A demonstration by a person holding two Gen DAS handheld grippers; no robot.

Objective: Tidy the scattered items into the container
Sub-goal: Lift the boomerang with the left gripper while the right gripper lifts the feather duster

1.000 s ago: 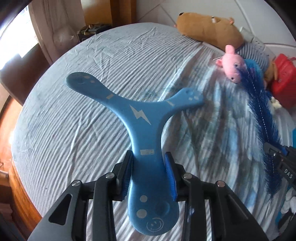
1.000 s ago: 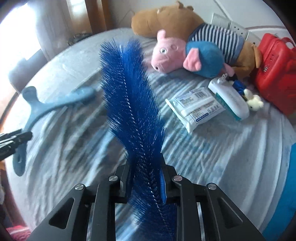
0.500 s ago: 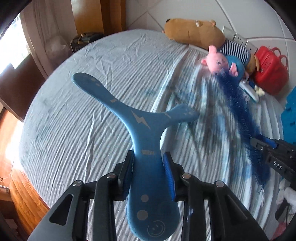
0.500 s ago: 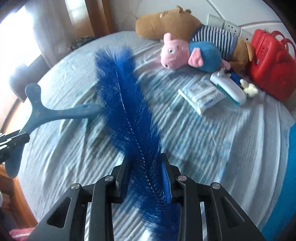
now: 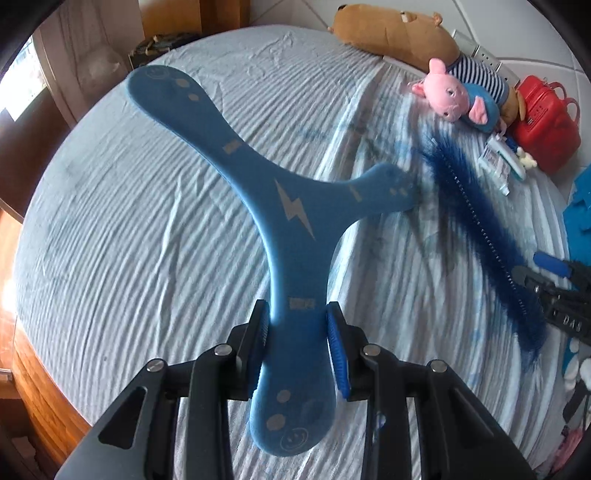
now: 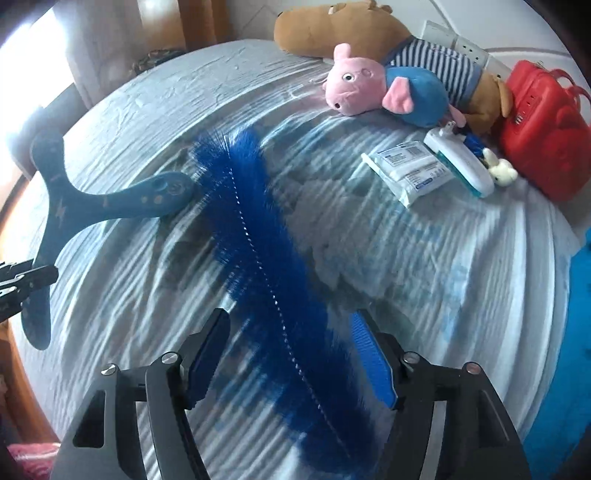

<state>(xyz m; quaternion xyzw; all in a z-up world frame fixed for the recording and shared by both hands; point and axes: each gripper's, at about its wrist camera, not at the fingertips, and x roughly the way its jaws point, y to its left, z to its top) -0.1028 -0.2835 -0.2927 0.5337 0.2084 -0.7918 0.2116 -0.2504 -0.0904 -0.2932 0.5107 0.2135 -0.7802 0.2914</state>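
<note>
My left gripper (image 5: 298, 345) is shut on one arm of a blue three-armed boomerang (image 5: 284, 206) and holds it above the bed; the boomerang also shows at the left of the right wrist view (image 6: 92, 206). My right gripper (image 6: 291, 354) is open, its jaws wide apart. A long dark blue bristle brush (image 6: 269, 266) lies between them, tilted and blurred, no longer pinched. The brush also shows at the right of the left wrist view (image 5: 484, 236), beside the right gripper (image 5: 554, 291).
The bed has a pale blue striped sheet (image 5: 147, 229). At its far side lie a pink pig plush (image 6: 373, 85), a brown striped plush (image 6: 369, 33), white packets (image 6: 410, 170), a white device (image 6: 461, 162) and a red case (image 6: 543, 125). A blue object (image 6: 569, 332) sits at right.
My right gripper has opened and let go of the brush, which has dropped lower between the jaws. Both grippers have drawn back from the plush toys. The left still holds the boomerang.
</note>
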